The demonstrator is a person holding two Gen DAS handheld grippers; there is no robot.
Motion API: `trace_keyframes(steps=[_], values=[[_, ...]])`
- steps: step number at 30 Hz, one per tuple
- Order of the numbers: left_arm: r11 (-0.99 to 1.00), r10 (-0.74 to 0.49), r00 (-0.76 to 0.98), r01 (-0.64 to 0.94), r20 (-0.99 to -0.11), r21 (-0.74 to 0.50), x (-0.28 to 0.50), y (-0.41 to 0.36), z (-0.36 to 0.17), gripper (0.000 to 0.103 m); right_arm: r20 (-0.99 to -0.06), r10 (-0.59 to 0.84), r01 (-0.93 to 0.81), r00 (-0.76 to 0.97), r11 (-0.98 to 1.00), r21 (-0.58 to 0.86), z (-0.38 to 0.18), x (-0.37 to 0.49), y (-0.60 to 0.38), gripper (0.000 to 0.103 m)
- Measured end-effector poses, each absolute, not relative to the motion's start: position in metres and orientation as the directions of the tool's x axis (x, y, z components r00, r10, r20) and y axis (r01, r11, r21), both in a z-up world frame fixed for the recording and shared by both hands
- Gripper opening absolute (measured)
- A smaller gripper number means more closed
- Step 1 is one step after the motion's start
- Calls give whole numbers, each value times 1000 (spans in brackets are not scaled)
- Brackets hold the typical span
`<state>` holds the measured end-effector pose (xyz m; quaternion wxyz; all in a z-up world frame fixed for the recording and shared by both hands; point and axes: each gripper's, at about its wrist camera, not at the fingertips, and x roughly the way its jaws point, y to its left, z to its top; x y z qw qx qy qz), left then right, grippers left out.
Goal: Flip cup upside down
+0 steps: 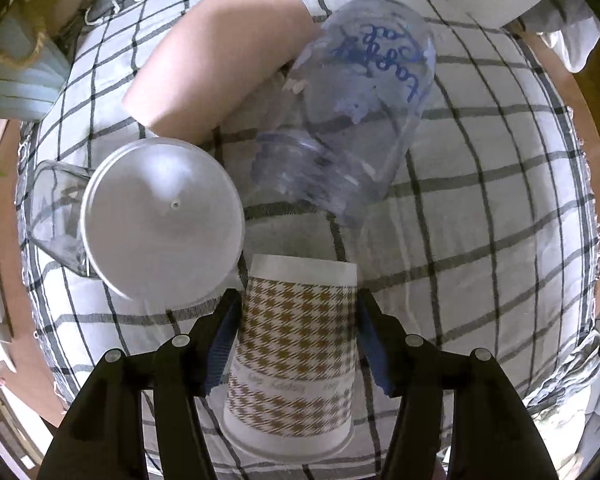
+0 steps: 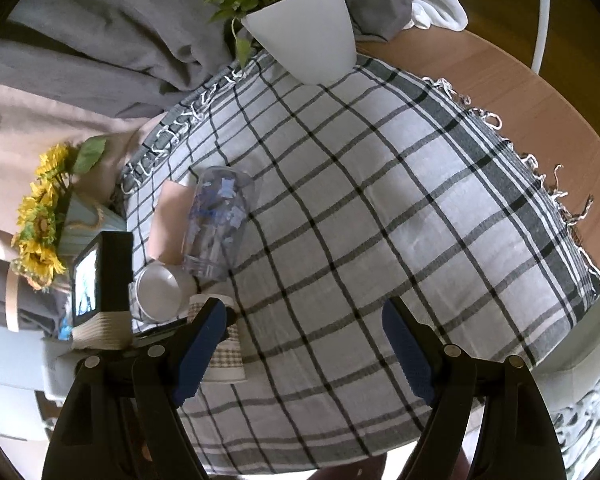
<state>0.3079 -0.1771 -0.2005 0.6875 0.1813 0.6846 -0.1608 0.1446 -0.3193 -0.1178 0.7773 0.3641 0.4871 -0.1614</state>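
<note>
A paper cup with a brown houndstooth print (image 1: 296, 344) stands on the checked cloth (image 1: 480, 240) with its wide rim down and its base up. My left gripper (image 1: 298, 344) has its blue pads on both sides of the cup and grips it. In the right wrist view the same cup (image 2: 226, 356) shows behind my right gripper's left finger (image 2: 198, 348). My right gripper (image 2: 300, 348) is open and empty above the cloth (image 2: 380, 220).
A clear tumbler with blue lettering (image 1: 348, 112), a pink cup (image 1: 216, 56), a white cup (image 1: 160, 220) and a glass (image 1: 56, 216) stand upside down beyond the paper cup. A white plant pot (image 2: 308, 28), sunflowers (image 2: 40, 220) and the left gripper's camera body (image 2: 100, 276) are in the right view.
</note>
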Motion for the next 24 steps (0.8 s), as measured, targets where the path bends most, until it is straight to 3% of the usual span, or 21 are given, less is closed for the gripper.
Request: trace_keyframes(steps=[7, 16, 21, 24], values=[[878, -2, 39, 478, -999, 18, 309, -177, -196, 57, -880, 104, 603, 463, 691, 399, -118, 147, -316, 81], [869, -277, 144, 460, -950, -183, 296, -171, -155, 57, -877, 98, 588, 470, 707, 394, -111, 140, -315, 80], [854, -327, 231, 486, -916, -183, 274, -179, -153, 56, -885, 50, 580, 463, 738, 345, -104, 131, -317, 80], [858, -339, 196, 465, -920, -217, 273, -182, -160, 56, -893, 30, 581, 449, 750, 317, -104, 124, -319, 80]])
